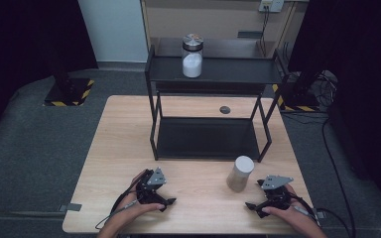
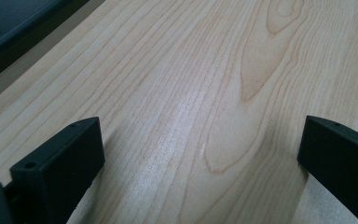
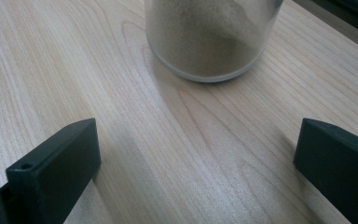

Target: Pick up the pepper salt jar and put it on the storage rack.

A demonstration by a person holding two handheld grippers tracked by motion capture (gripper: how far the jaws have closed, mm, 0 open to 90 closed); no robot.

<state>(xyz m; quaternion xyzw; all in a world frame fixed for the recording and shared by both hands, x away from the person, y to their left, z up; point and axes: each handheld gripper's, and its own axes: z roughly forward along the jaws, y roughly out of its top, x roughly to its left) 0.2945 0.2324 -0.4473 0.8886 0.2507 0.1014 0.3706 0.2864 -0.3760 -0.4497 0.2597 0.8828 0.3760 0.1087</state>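
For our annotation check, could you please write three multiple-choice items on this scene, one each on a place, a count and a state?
1. Where does the jar of brown powder stand?
A. on the rack's top shelf
B. on the table in front of the rack, near the right gripper
C. on the floor

2. How many jars are there?
A. one
B. two
C. four

3. How do the right gripper's jaws stand?
A. open, with nothing between them
B. shut on the jar
C. shut on a cable

Key: 1 B, it stands on the wooden table before the black rack, beside the right gripper. 2 B, the jar of white powder on the top shelf is the second. 3 A, the right gripper view shows its jaws wide apart over bare wood.
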